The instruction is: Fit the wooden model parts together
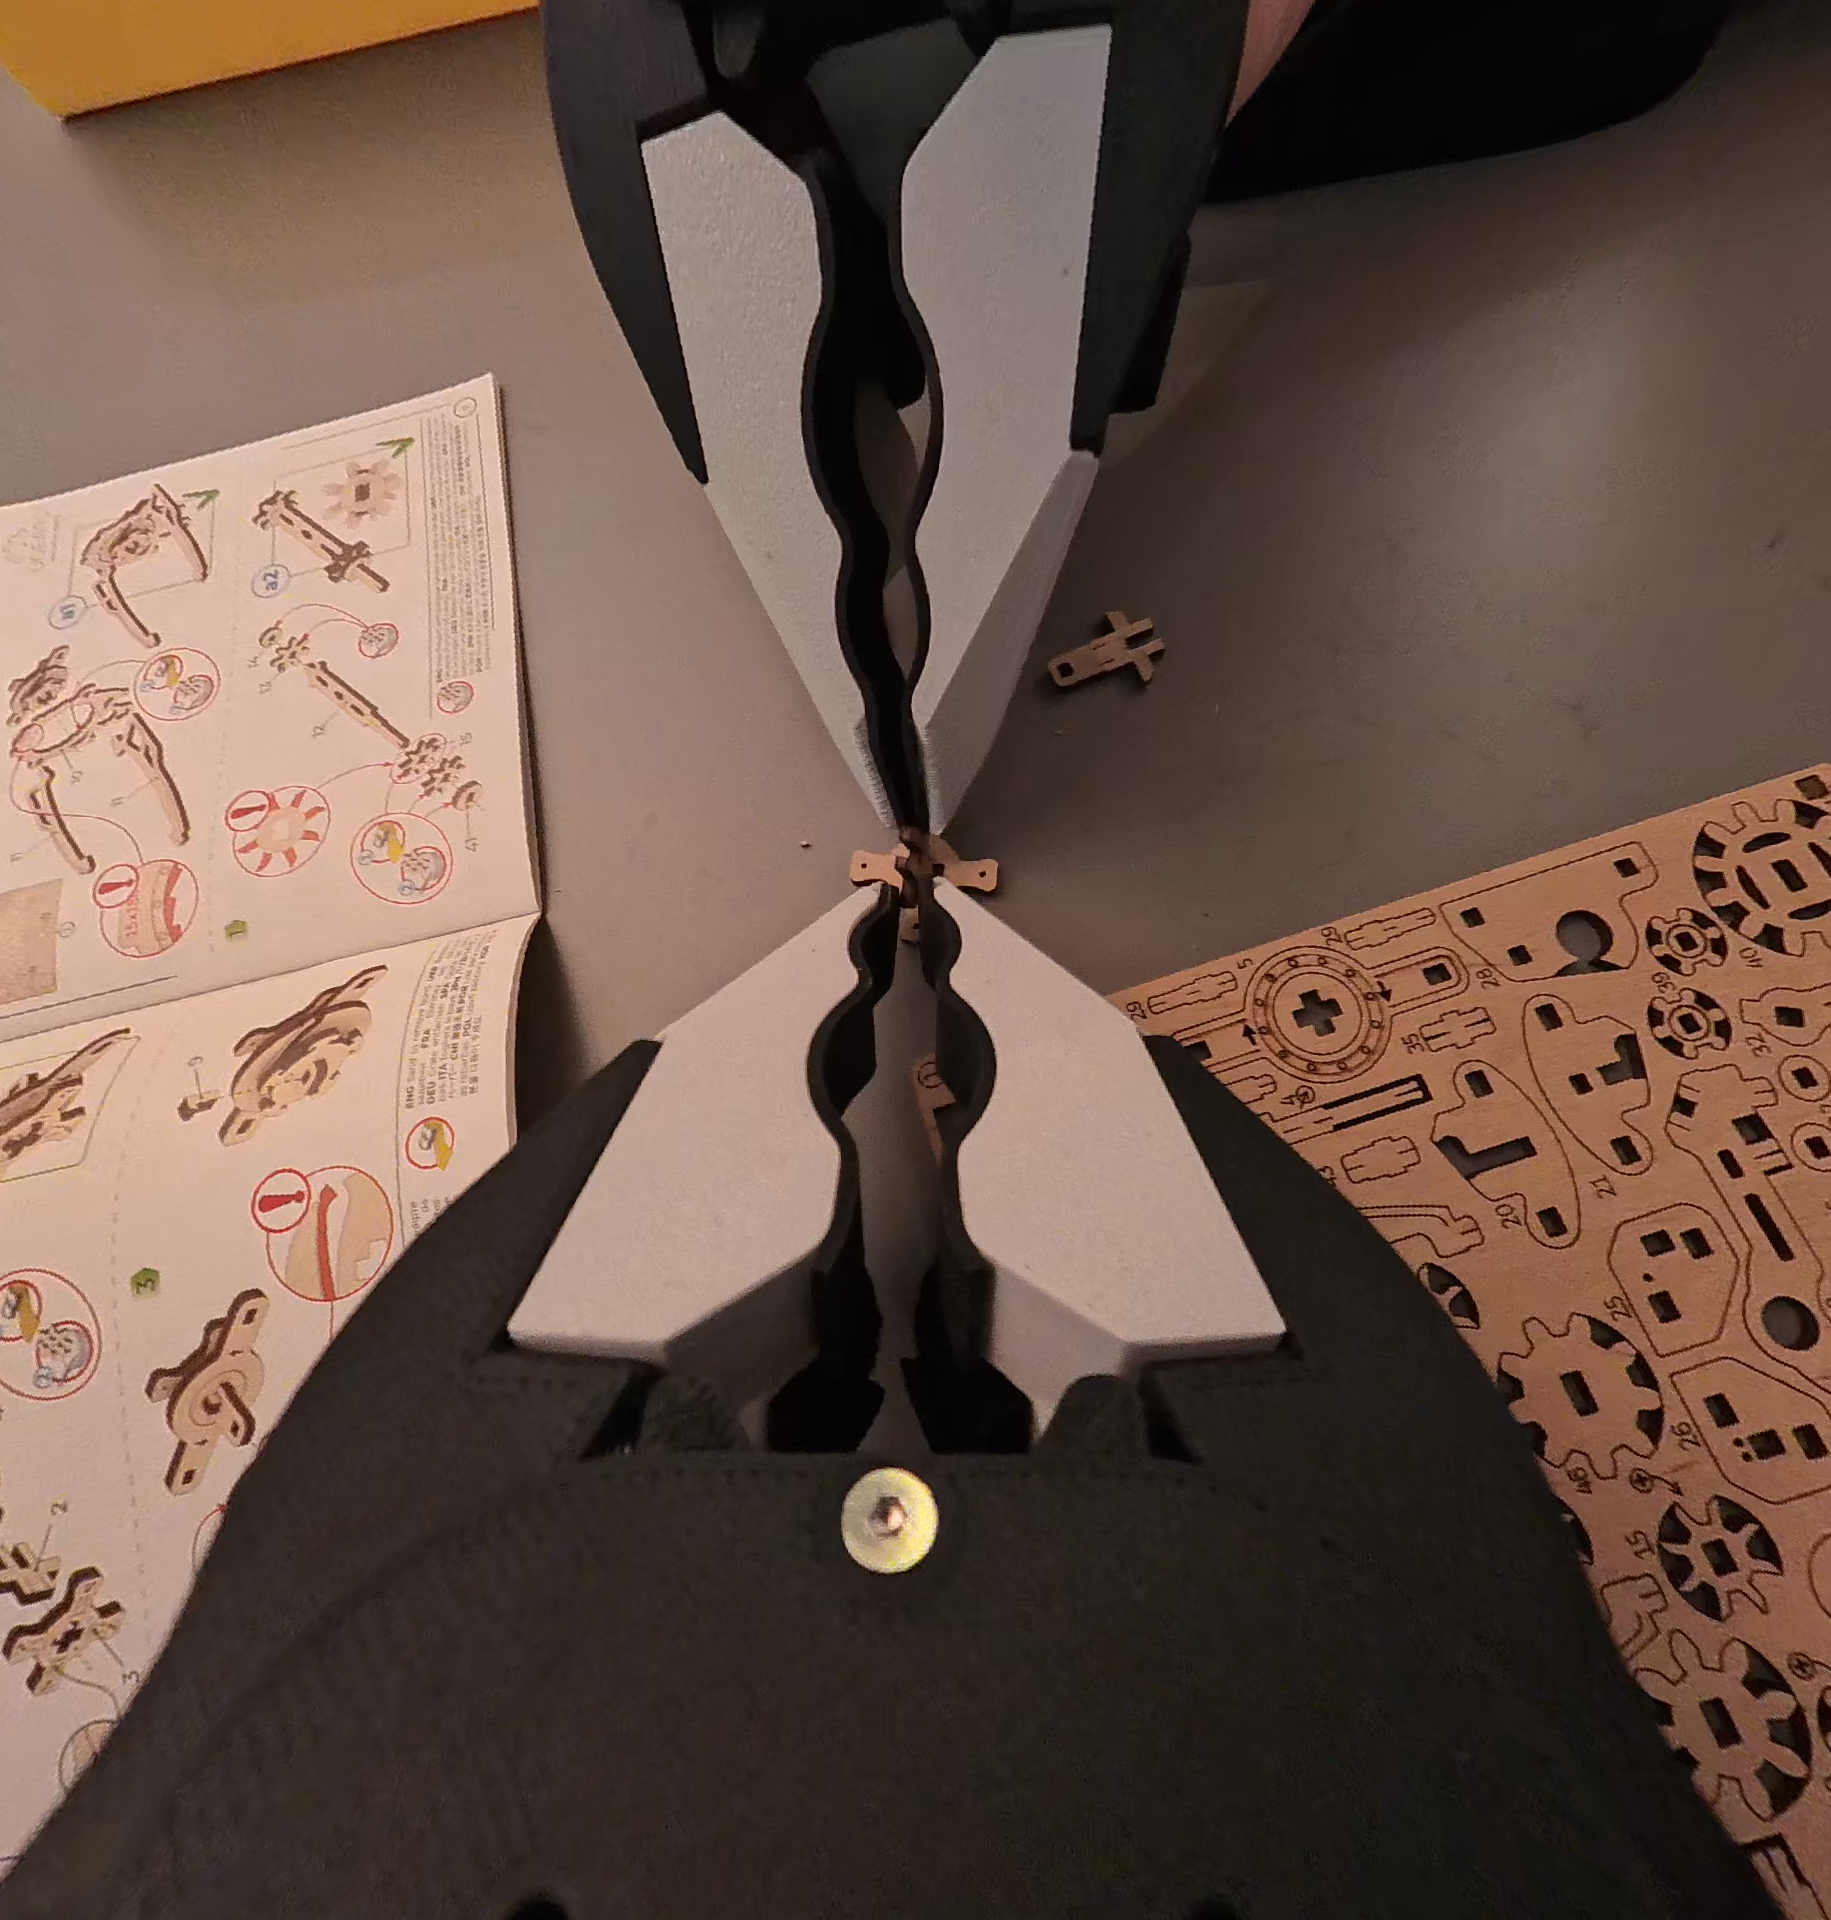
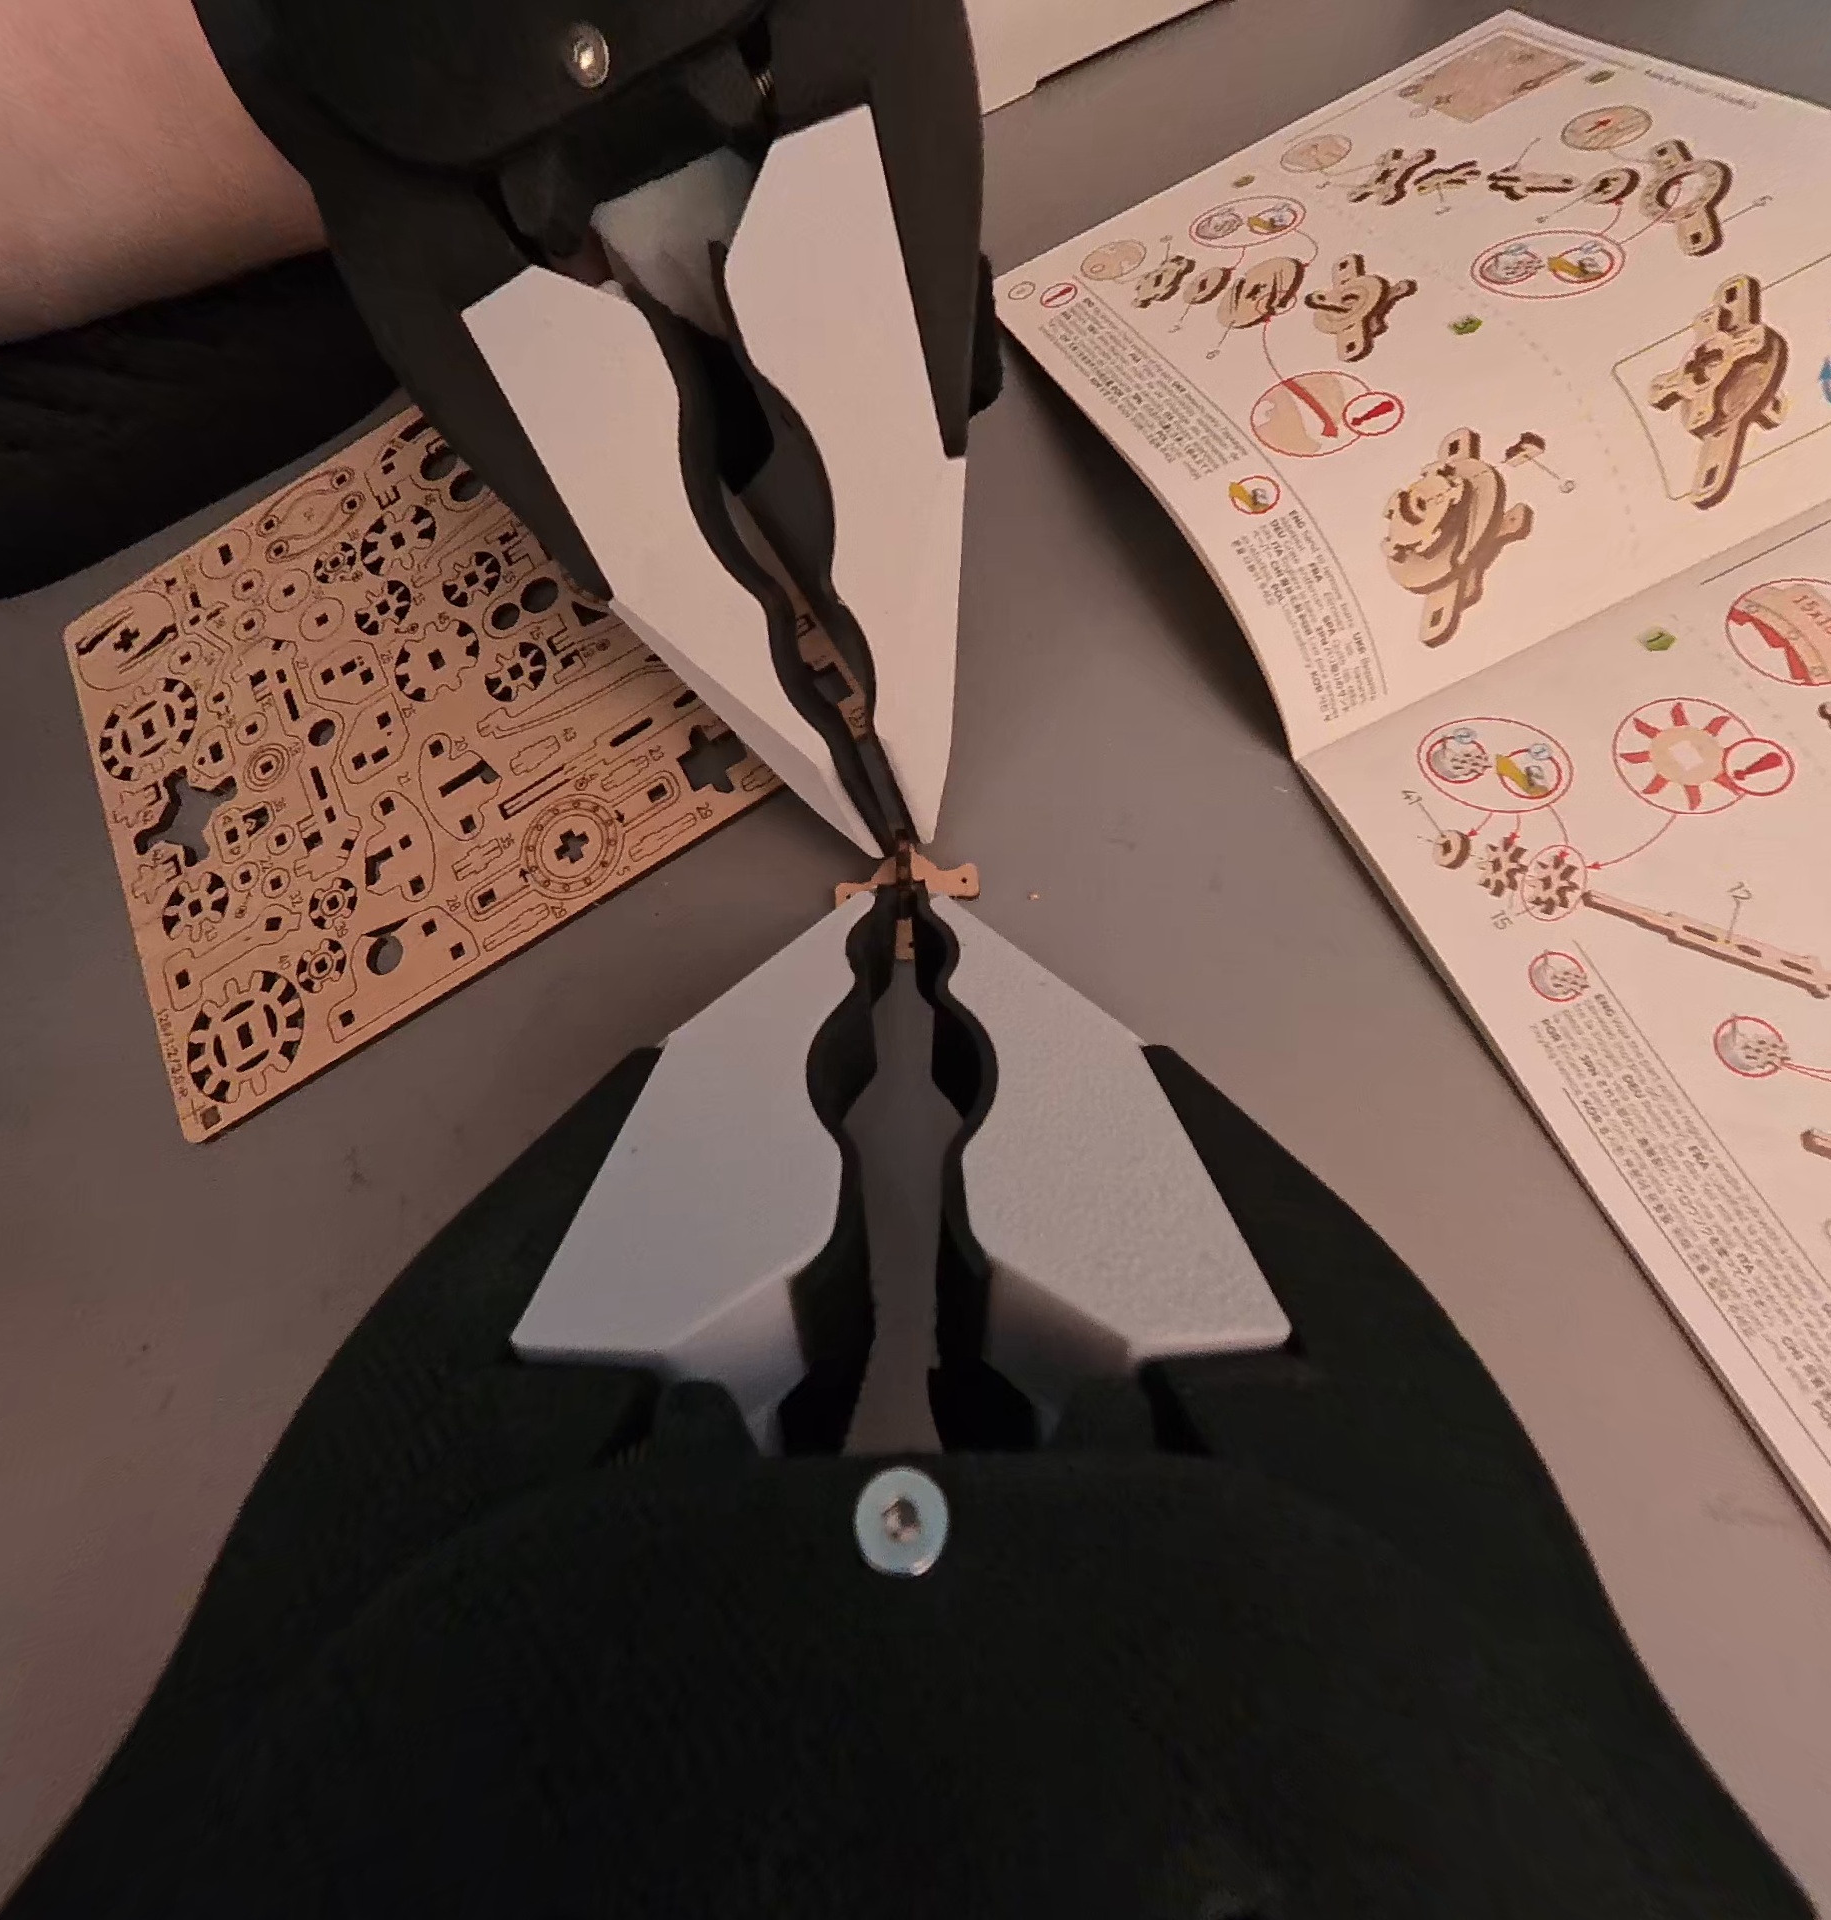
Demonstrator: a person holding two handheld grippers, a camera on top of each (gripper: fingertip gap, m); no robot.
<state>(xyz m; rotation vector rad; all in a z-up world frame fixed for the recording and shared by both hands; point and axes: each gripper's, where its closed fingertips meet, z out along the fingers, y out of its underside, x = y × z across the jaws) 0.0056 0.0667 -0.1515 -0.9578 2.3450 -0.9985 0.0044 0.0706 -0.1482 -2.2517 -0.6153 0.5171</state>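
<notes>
Above the table [image 1: 1410, 436], both tongs pinch crossed wooden parts [image 1: 921, 871].

Small crossed wooden parts [image 1: 921, 871] pinched between both jaws.

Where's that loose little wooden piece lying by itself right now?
In the left wrist view, the loose wooden piece lies on the grey table, right of the far gripper's fingers and above the parts sheet.
</notes>
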